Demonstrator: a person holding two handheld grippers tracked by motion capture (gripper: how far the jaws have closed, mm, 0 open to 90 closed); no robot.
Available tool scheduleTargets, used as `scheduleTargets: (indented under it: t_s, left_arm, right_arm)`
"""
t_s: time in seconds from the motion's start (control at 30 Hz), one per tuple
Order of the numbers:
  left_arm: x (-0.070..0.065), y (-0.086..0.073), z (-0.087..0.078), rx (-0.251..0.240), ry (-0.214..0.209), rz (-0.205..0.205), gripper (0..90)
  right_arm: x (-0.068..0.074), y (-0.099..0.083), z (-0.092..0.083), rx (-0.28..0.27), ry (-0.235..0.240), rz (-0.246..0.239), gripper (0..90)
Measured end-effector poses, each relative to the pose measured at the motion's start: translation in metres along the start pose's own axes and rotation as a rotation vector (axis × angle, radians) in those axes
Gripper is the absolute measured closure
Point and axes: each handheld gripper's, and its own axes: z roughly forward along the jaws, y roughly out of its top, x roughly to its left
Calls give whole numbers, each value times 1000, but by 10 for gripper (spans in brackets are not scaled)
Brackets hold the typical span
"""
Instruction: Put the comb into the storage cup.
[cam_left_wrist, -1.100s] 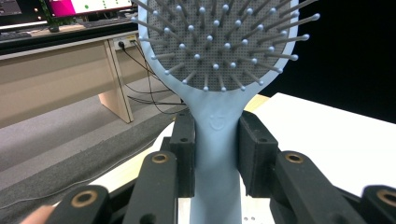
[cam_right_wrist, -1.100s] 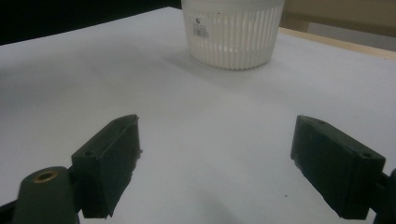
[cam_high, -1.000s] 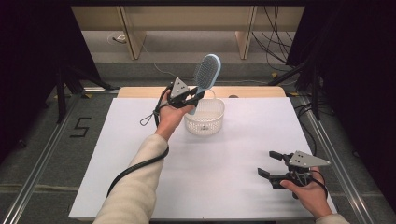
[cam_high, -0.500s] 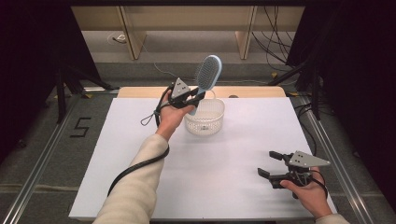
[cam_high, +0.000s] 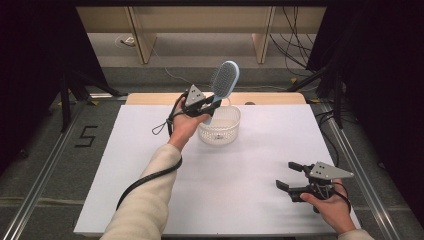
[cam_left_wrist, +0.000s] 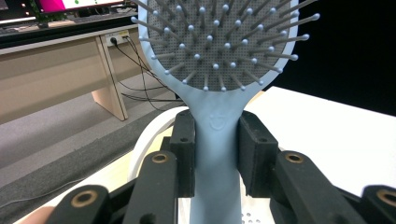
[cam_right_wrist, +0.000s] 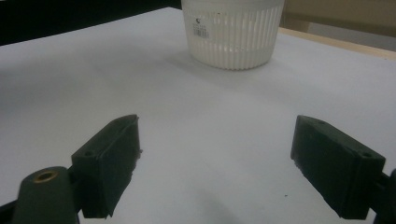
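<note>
— Hairbrush (cam_high: 223, 82) status?
— Left claw (cam_high: 209, 104) clamps its handle, holding it tilted above the white basket (cam_high: 220, 131), not yet lowered in.
— Right claw (cam_high: 289, 176)?
— Jaws apart, idle on the desk (cam_high: 250, 170).

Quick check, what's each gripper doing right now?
Left gripper: closed on the handle of the blue hairbrush, held above the white basket.
Right gripper: open, nothing between its jaws, low over the table.
</note>
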Motion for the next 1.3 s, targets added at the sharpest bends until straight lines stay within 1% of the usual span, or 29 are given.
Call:
scheduleTargets:
  t_s: [0.1, 0.57, 0.6, 0.7, 0.8, 0.9, 0.93, 1.03, 1.07, 1.1, 1.3]
  left_arm:
    - [0, 0, 0, -3, 1, -5, 697]
    - [-1, -4, 3, 14, -11, 4, 697]
    - [-1, -4, 3, 15, -6, 8, 697]
    - [-2, -4, 3, 17, -7, 9, 696]
    - [-2, -5, 4, 19, -15, 4, 697]
    - [-2, -6, 4, 20, -7, 5, 696]
    - [-2, -6, 4, 21, -14, 2, 697]
    - [-2, -7, 5, 23, -15, 2, 696]
    - [-1, -8, 4, 23, -10, 4, 697]
    - [-1, -8, 5, 24, -16, 3, 697]
    - [-1, -10, 6, 29, -17, -2, 696]
  right_arm:
    - [0, 0, 0, 2, 0, 0, 165]
    - [0, 0, 0, 1, 0, 0, 165]
    - [0, 0, 0, 1, 0, 0, 165]
    - [0, 0, 0, 0, -1, 1, 165]
    - [0, 0, 0, 1, 0, 0, 165]
    - [0, 0, 0, 0, 0, 1, 165]
    - [0, 0, 0, 1, -1, 1, 165]
    - [0, 0, 0, 0, 0, 1, 165]
    - [0, 0, 0, 1, 0, 1, 165]
    - [0, 0, 0, 0, 0, 1, 165]
    - [0, 0, 0, 0, 0, 1, 165]
